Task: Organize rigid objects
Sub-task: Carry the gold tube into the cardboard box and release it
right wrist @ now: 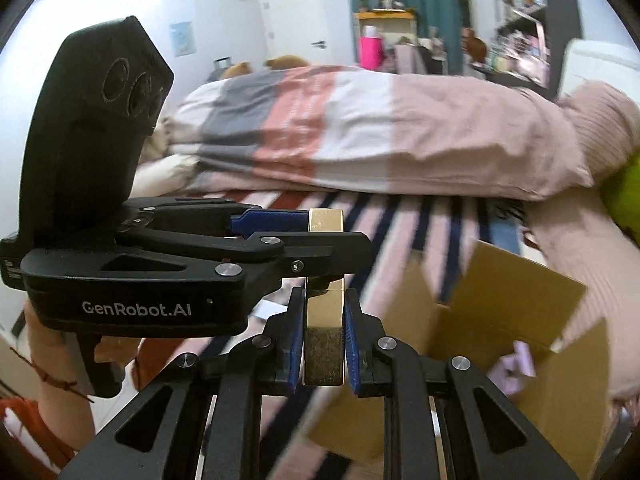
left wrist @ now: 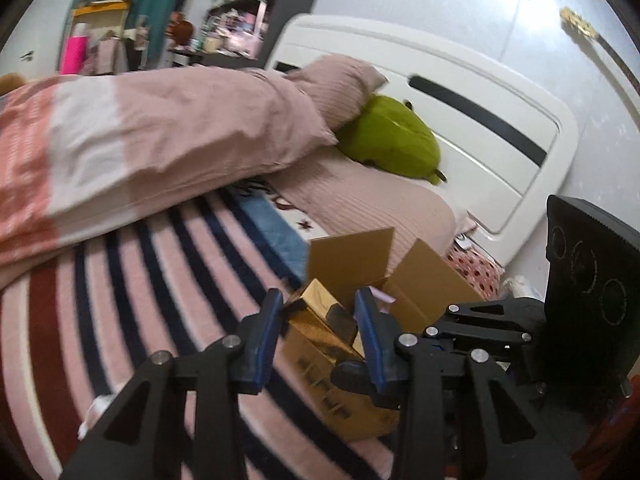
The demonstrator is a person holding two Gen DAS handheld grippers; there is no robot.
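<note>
A long shiny gold box (right wrist: 325, 312) is held between both grippers above the striped bedspread. My right gripper (right wrist: 323, 340) is shut on its near end. My left gripper (left wrist: 318, 312) has its jaws around the far end; it shows from the side in the right wrist view (right wrist: 316, 232), with its blue pad against the gold box (left wrist: 326, 312). An open cardboard box (left wrist: 360, 320) stands on the bed just beyond. It also shows in the right wrist view (right wrist: 500, 340), with something lilac (right wrist: 516, 364) inside.
A rolled pink and grey duvet (left wrist: 140, 140) lies across the bed. A green plush toy (left wrist: 392, 136) and pink pillows (left wrist: 340, 88) sit by the white headboard (left wrist: 460, 112). Cluttered shelves (left wrist: 240, 20) stand behind.
</note>
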